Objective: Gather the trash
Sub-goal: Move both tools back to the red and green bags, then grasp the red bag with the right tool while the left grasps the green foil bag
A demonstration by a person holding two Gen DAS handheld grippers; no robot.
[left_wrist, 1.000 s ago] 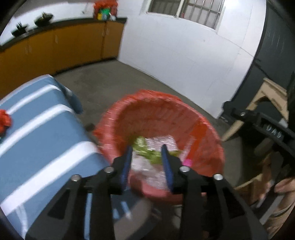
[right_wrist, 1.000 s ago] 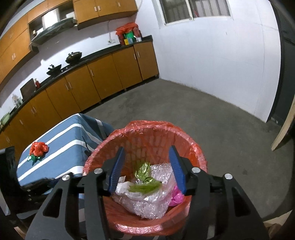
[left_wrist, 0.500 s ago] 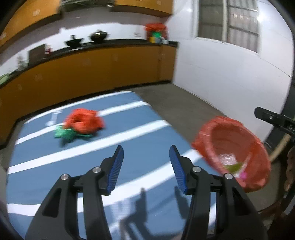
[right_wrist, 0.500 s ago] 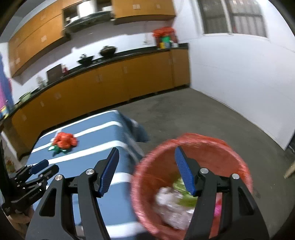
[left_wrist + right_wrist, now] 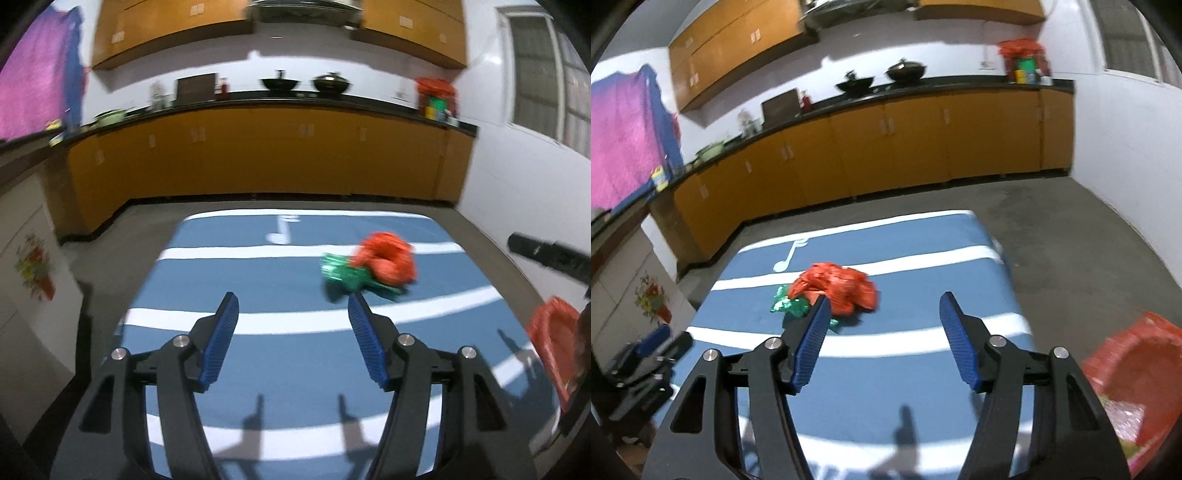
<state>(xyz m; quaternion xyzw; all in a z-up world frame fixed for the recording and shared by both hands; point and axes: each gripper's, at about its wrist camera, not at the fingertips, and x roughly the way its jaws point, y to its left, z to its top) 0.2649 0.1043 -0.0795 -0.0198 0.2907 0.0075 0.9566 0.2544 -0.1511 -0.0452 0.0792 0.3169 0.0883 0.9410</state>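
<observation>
A crumpled red plastic bag lies on the blue striped tablecloth, with a green foil wrapper touching its left side. My left gripper hovers over the cloth, short of them and to their left. Its jaws are opening and hold nothing. In the right wrist view the red bag and green wrapper lie ahead to the left of my right gripper. Its jaws are closing and are empty. The red-lined bin with trash inside stands off the table's right side.
Orange cabinets under a dark counter with woks run along the far wall. Grey floor lies right of the table. A white cabinet stands on the left. The left tool's body shows at lower left.
Both grippers swung left, away from above the red bin to over the table. The red bag and green wrapper came into view ahead. The left jaws spread wider.
</observation>
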